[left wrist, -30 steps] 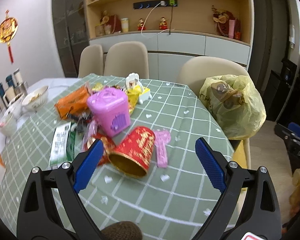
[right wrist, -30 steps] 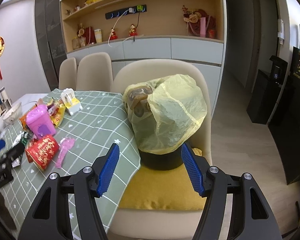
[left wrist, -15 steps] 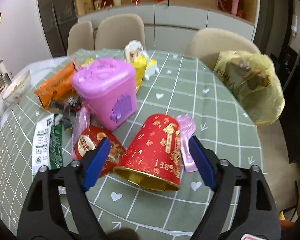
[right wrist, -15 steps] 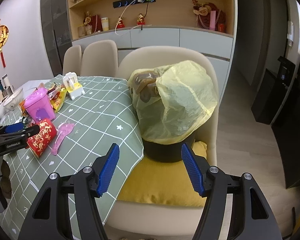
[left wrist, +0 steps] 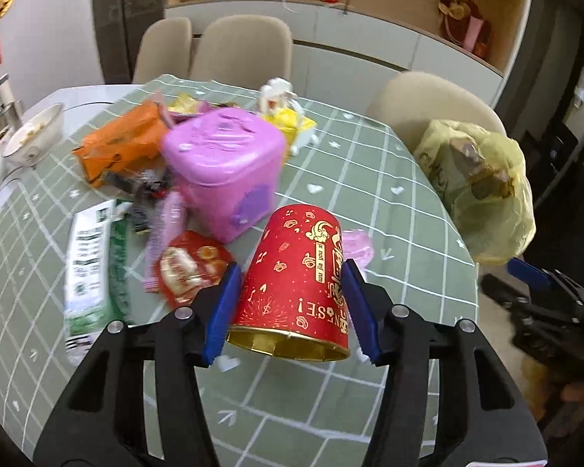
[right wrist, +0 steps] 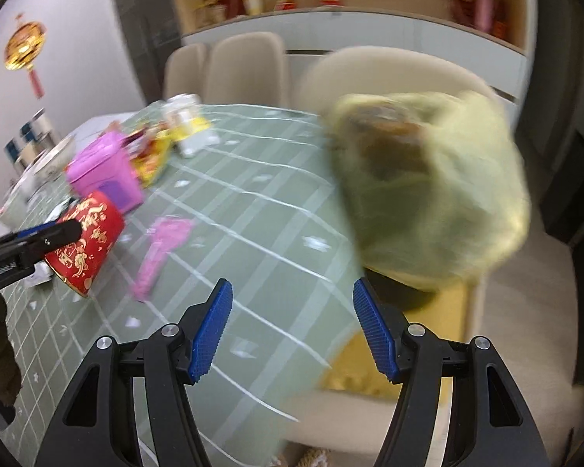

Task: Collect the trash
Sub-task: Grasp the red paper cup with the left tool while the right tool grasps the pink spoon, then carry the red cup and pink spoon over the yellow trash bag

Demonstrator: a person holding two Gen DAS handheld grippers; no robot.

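Observation:
A red paper cup [left wrist: 292,303] with gold print lies on its side on the green checked tablecloth [left wrist: 370,194], its gold mouth toward the left wrist camera. My left gripper [left wrist: 292,264] has a blue pad against each side of the cup, and its jaws are closing. The right wrist view shows the same cup [right wrist: 85,241] with the left gripper [right wrist: 39,239] on it. My right gripper [right wrist: 292,282] is open and holds nothing, above the table's edge. Beside it, a yellow trash bag [right wrist: 428,194] sits in a black bin on a chair.
A pink lidded box [left wrist: 226,171] stands just behind the cup, among several wrappers: an orange one [left wrist: 124,148], a red one [left wrist: 187,268] and a white-green one [left wrist: 93,257]. A pink plastic piece [right wrist: 163,249] lies to the cup's right. Bowls [left wrist: 31,136] stand far left.
The left gripper moved forward and down over the red cup and narrowed until its pads reached the cup's sides. The right gripper swung left, from facing the bagged bin to over the table edge.

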